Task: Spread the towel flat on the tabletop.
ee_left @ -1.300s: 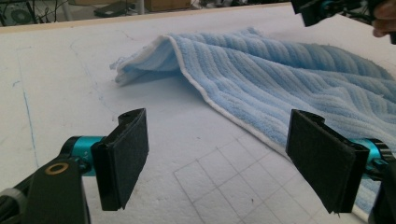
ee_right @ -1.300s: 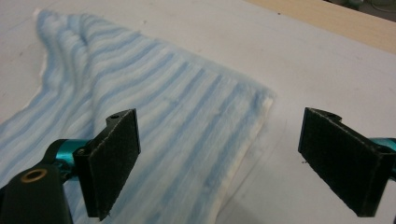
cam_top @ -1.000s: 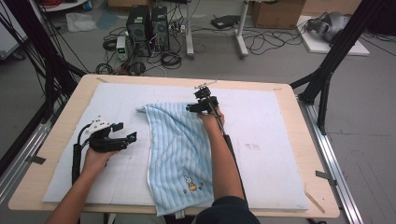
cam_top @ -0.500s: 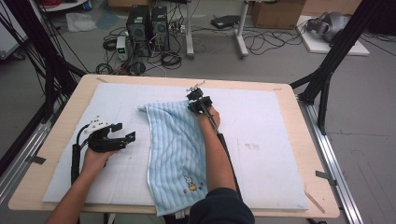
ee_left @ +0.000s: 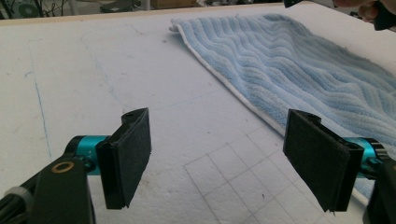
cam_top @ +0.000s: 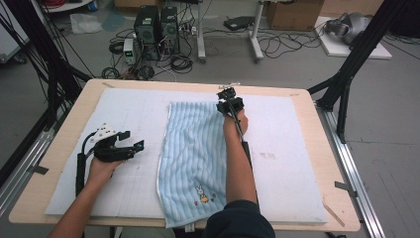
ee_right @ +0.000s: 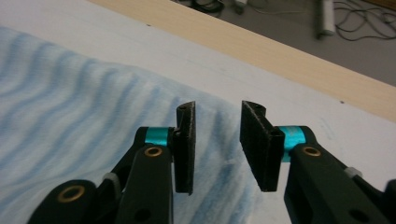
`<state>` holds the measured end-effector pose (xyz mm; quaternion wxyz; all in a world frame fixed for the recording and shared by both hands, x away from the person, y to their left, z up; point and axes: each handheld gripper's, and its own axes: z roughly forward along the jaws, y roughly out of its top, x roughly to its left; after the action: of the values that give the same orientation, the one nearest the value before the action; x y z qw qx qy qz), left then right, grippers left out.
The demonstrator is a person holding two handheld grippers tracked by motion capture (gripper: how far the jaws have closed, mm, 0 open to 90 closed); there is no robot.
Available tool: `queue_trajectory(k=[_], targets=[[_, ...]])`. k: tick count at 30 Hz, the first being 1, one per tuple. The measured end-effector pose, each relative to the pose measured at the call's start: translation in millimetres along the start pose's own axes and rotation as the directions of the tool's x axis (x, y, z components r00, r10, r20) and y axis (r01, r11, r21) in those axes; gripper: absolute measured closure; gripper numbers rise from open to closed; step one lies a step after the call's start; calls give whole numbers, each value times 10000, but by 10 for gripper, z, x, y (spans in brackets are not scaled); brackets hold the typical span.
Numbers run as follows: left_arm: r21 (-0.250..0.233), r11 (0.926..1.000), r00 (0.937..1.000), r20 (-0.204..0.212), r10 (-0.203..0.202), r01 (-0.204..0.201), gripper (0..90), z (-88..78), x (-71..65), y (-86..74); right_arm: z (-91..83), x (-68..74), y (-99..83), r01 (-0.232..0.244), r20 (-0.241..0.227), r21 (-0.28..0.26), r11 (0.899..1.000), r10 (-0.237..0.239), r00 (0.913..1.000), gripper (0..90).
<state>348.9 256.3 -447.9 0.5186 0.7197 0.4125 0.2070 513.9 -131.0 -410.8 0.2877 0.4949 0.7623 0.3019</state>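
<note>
Since the earlier frames the blue striped towel (cam_top: 195,158) has changed shape: a second ago its far left corner lay bunched and skewed, and now it lies spread flat as a long rectangle running from the upper centre of the high view down to the lower centre. Over the same second the right gripper (cam_top: 229,101) has shifted a little to the right, carrying the far right corner out with it, and it now sits at that corner in the upper centre of the frame.

Its jaws have just been opening after a full close. In the right gripper view the right gripper (ee_right: 216,140) shows a narrow gap between its black pads (ee_right: 186,144), with nothing pinched; the towel (ee_right: 84,135) lies flat beneath them, its corner just under the tips, and the white mat (ee_right: 299,112) and the wooden table edge (ee_right: 289,56) run behind.

At the left centre of the high view the left gripper (cam_top: 130,145) rests on the white mat (cam_top: 124,114), near the towel's left edge but apart from it. In the left gripper view the left gripper (ee_left: 224,154) has its jaws wide apart and holds nothing, with the towel (ee_left: 299,65) stretching across the upper right.

A small rabbit motif (cam_top: 200,191) shows near the towel's near end, in the lower centre.
</note>
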Motion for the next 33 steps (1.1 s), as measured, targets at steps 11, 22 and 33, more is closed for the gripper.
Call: queue_trajectory(k=[11,22,33], targets=[[271,9995,9991,378,-167,157,411,21,-34,3,-425,-148,-305,-220,-1869,-183,9996,182,9822,564],[739,9972,9967,805,-143,84,317,205,-235,92,-921,-235,-1075,-199,-2553,-137,9997,157,9667,527],[2340,9704,9953,880,396,-593,383,600,-520,215,-1202,-128,-1302,185,-2942,-548,9983,-338,9551,511]])
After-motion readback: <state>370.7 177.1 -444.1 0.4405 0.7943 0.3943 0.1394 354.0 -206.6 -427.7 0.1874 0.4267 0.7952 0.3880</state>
